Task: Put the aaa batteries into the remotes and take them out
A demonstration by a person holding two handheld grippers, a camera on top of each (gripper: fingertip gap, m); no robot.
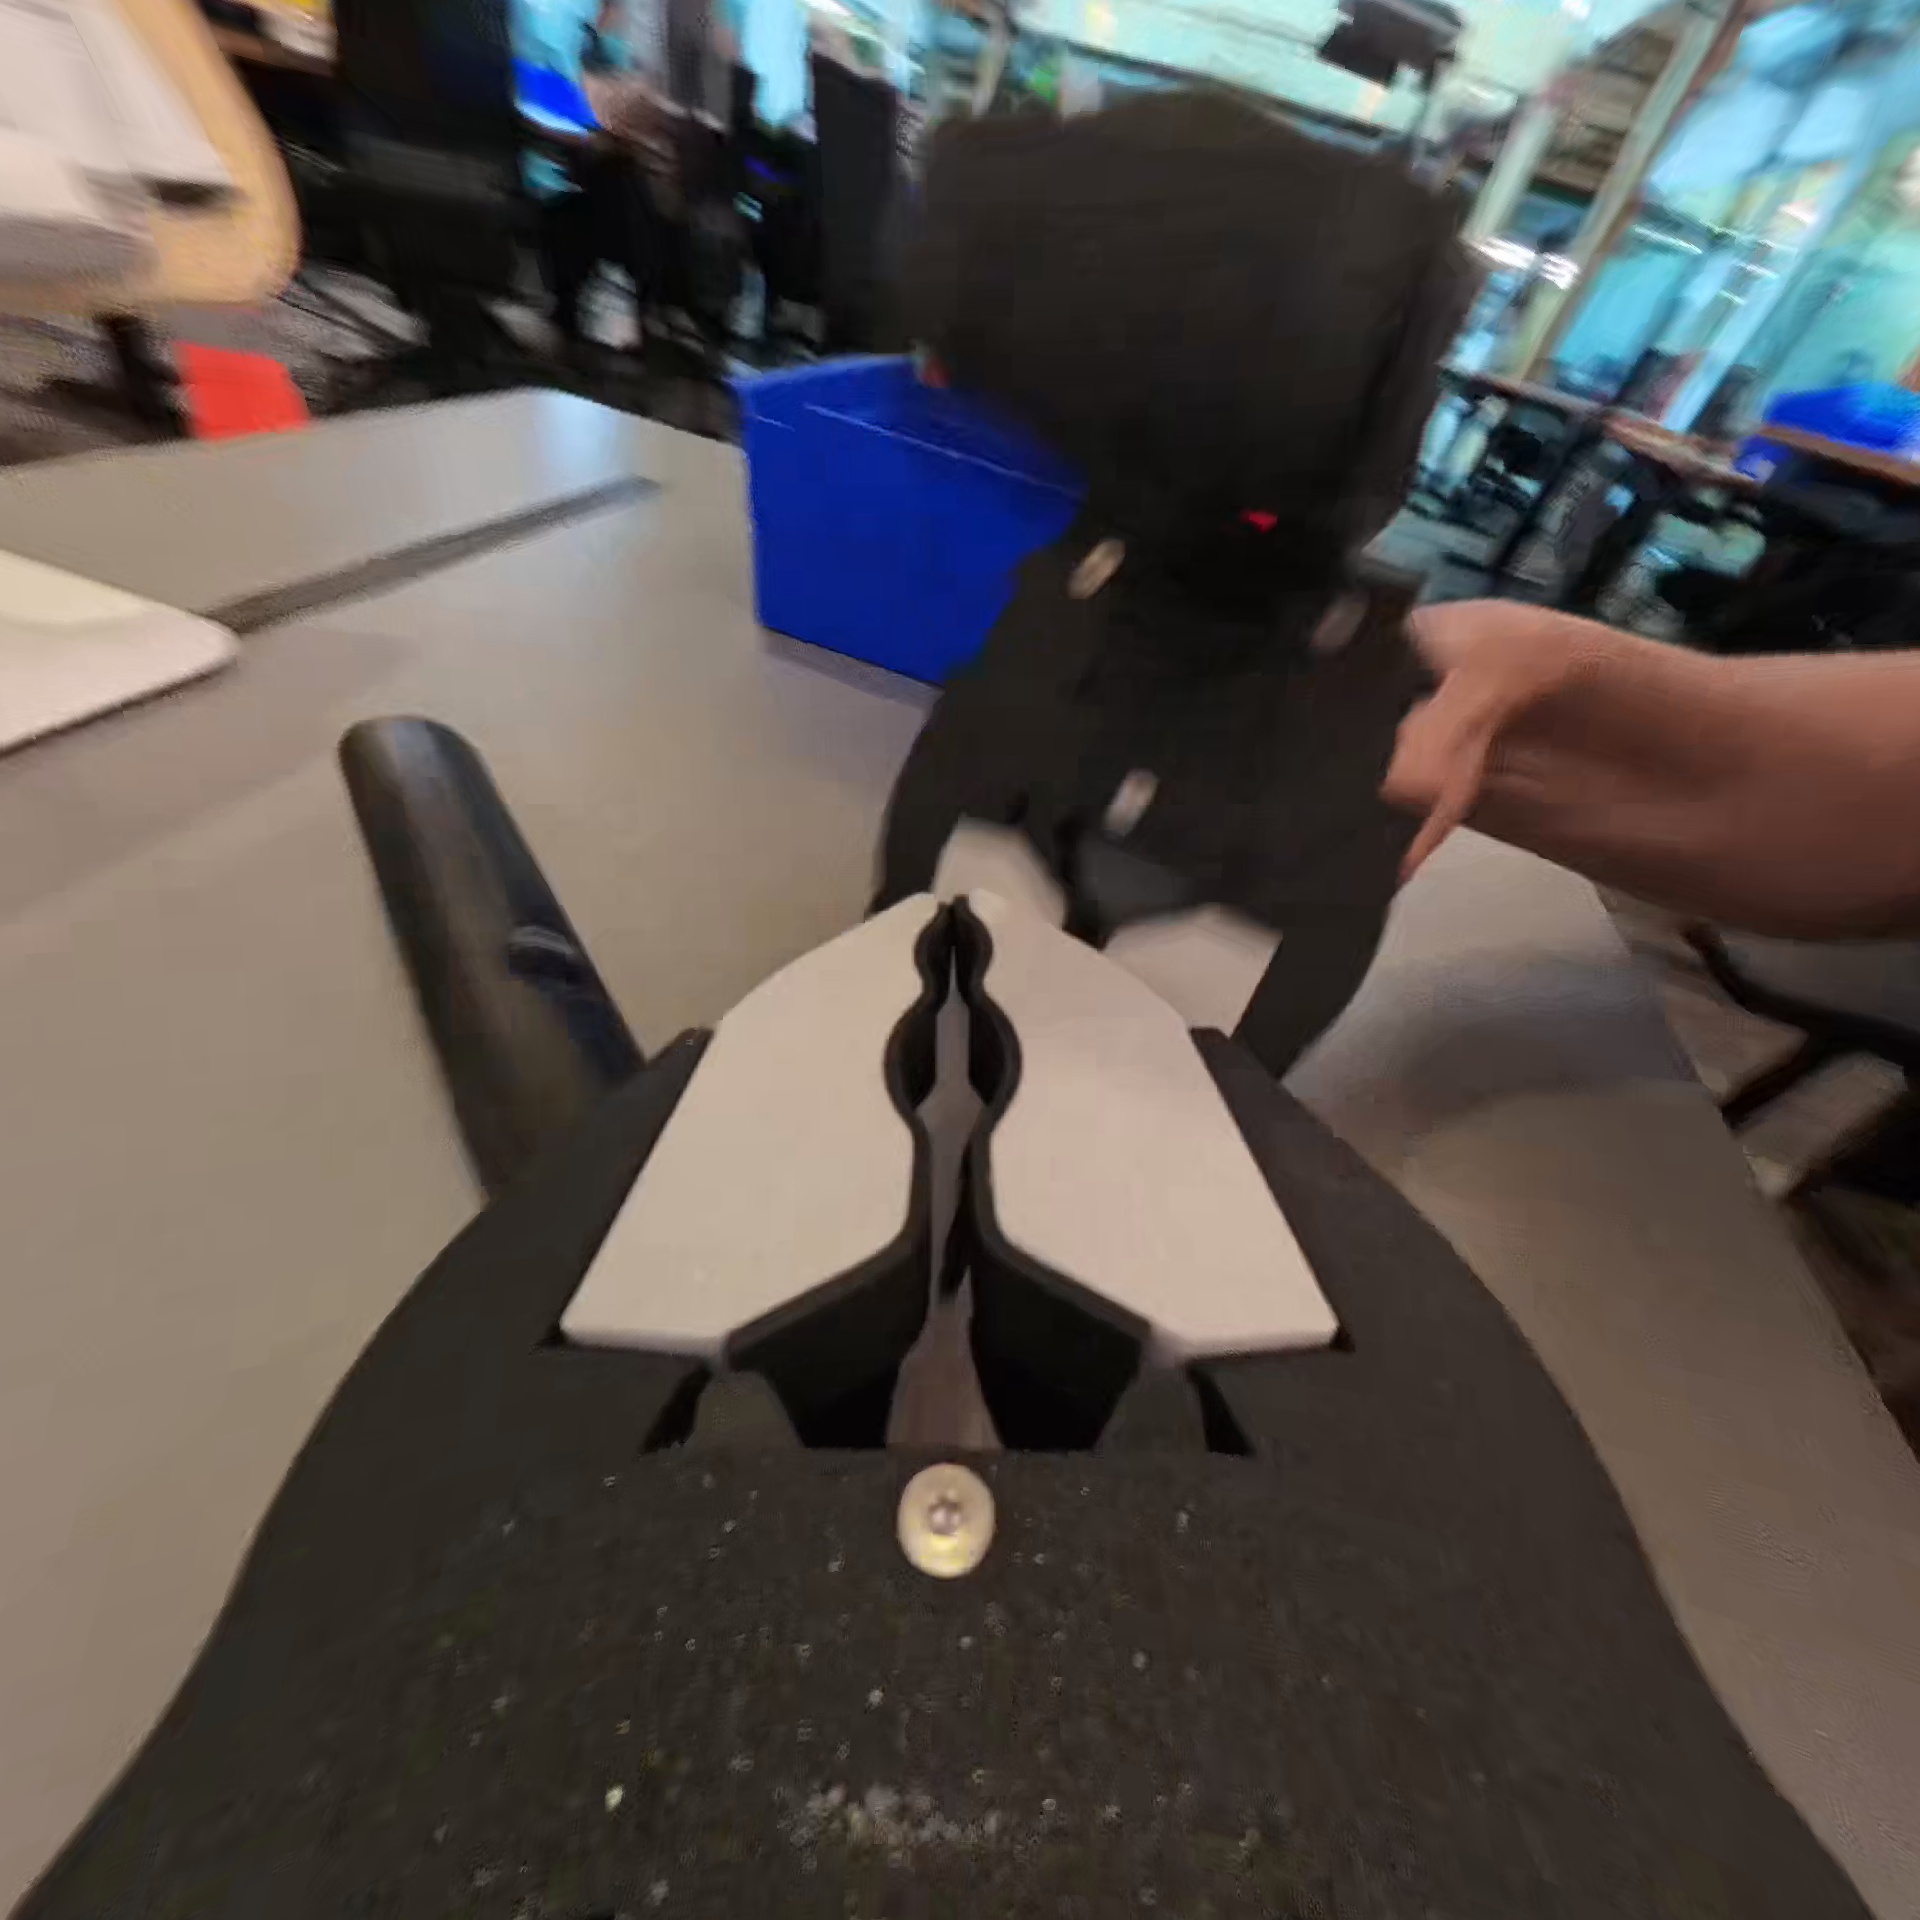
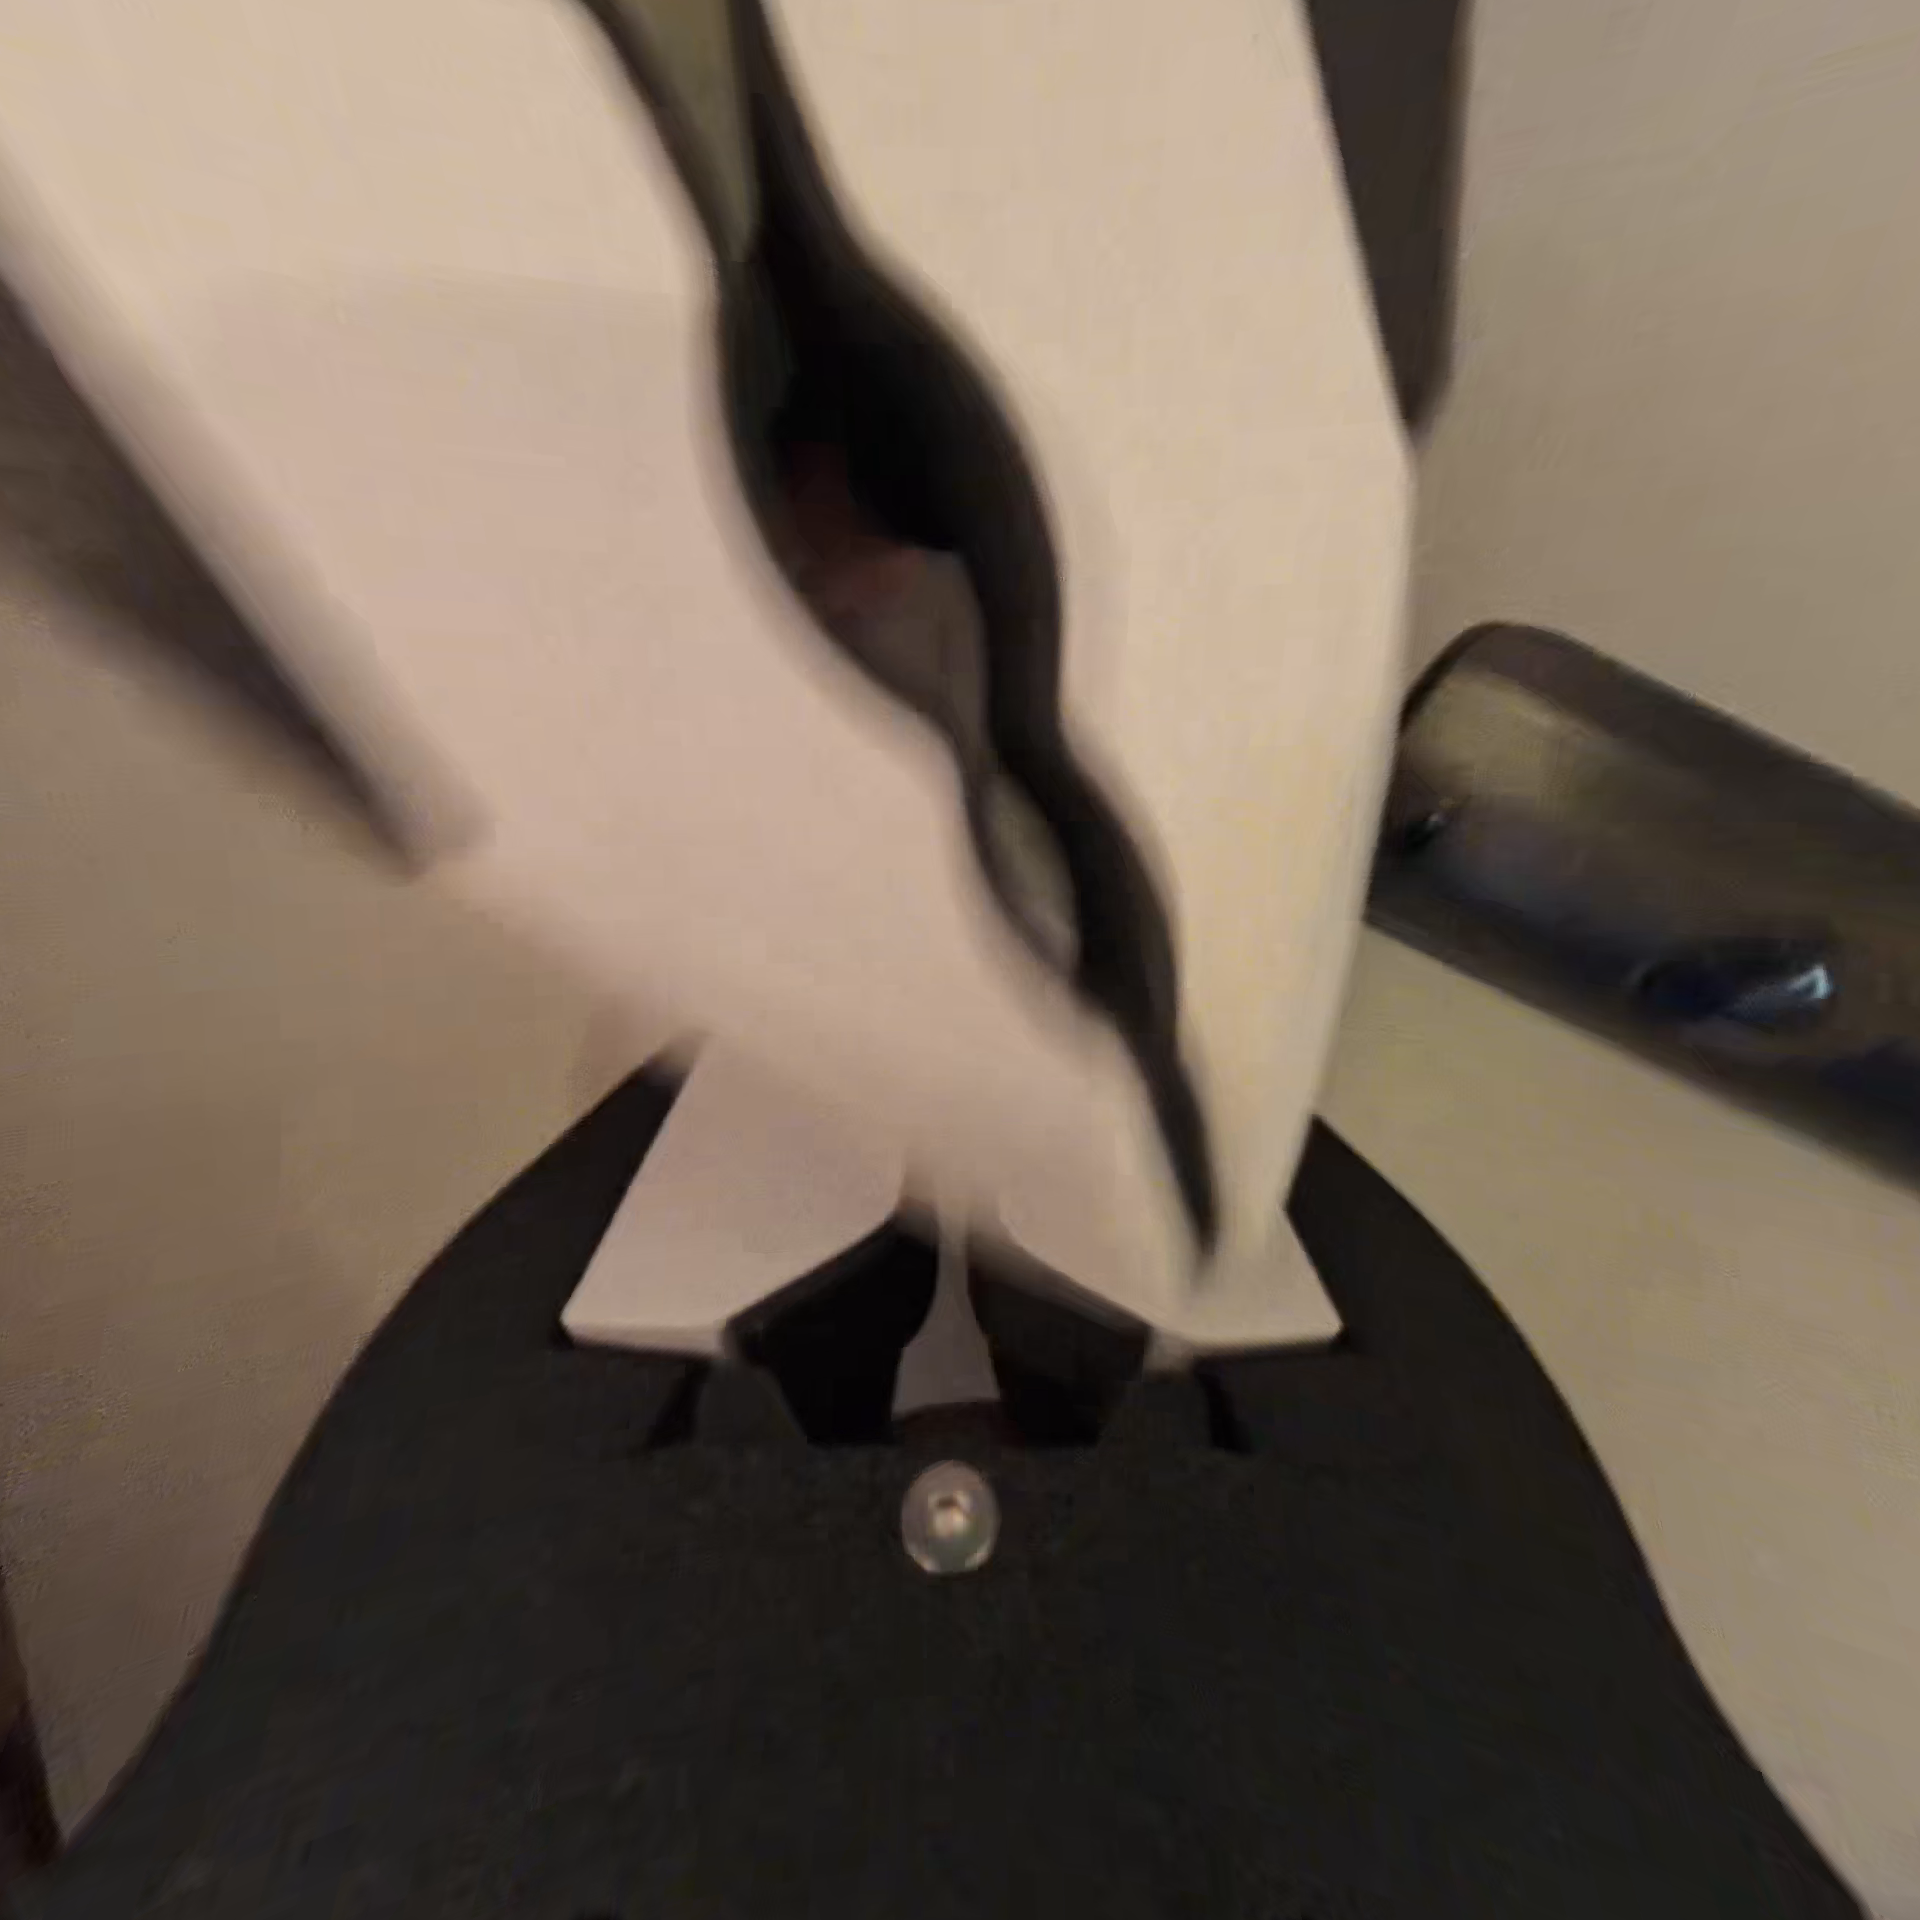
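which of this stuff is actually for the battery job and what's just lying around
For the job: black remote, left claw, right claw; no batteries visible.
Lying about: blue bin, white flat object far left.

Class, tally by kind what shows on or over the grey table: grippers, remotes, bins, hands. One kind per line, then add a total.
Grippers: 2 (left gripper, right gripper)
Remote: 1
Bin: 1
Hand: 1
Total: 5
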